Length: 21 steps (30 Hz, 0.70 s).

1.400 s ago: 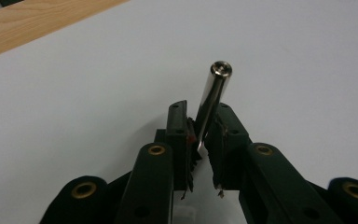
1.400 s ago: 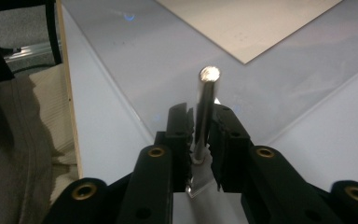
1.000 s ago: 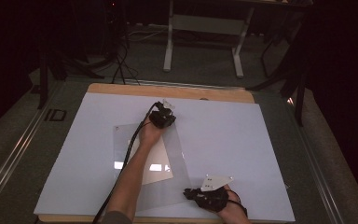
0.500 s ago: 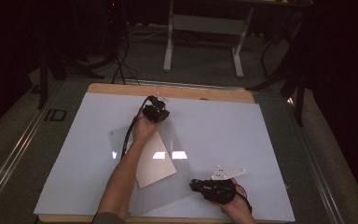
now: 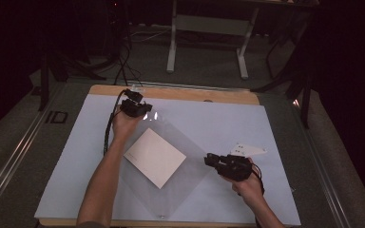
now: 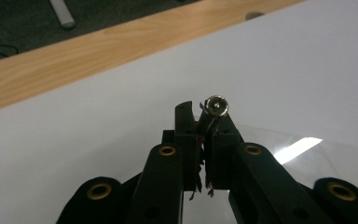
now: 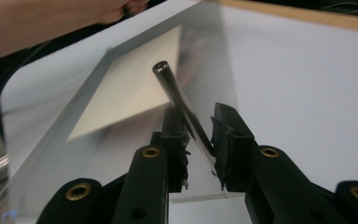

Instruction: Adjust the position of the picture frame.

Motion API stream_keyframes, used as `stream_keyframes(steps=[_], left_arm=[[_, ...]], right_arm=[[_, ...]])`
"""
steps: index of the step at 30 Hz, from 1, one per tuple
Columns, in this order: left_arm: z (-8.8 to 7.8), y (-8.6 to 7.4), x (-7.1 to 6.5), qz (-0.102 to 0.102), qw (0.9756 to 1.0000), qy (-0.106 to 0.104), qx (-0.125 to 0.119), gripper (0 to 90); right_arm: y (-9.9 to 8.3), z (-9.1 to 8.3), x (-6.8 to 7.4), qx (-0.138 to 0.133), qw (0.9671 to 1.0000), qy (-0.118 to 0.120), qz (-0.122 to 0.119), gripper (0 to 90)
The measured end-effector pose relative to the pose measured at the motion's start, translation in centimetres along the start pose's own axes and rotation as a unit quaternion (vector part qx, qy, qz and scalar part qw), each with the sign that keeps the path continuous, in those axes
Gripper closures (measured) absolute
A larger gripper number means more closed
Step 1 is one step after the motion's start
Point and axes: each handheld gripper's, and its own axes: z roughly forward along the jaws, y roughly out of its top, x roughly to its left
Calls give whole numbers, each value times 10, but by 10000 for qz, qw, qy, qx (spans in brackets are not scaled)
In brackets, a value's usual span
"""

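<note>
A clear plastic sheet lies as a diamond on the white table cover, with a white card on or under it. My left gripper is at the sheet's far corner, its jaws shut on a thin metal rod seen end-on, the clear sheet just right of them. My right gripper hovers by the sheet's right corner. Its jaws have just been opening and stand apart. A metal rod slants across the gap between them, over the sheet and white card.
The wooden table edge runs along the far side, with a metal stand's legs on the floor behind. A black cable trails from the left gripper along the forearm. The bare forearm crosses the right gripper view's top left.
The left hand has moved left and farther away, and the clear sheet and card have shifted and turned with it. The right hand has risen and moved away from the near table edge.
</note>
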Motion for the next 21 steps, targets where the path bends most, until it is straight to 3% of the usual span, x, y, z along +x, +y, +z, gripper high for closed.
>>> stream_keyframes(steps=[6, 10, 18, 21], left_arm=[[-12, -15, 9, 8, 9999, 11, 103, 855], [-19, -24, 11, 131, 9996, 44, 229, 855], [-35, -34, 2, 330, 9992, 34, 200, 850], [-38, -40, -4, 416, 9986, 24, 319, 848]], right_arm=[[13, 6, -26, -27, 9996, -225, 154, 754], [18, 13, -43, 6, 9988, -371, 324, 756], [27, 28, -81, 69, 9949, -639, 779, 763], [29, 35, -94, 168, 9929, -775, 885, 768]])
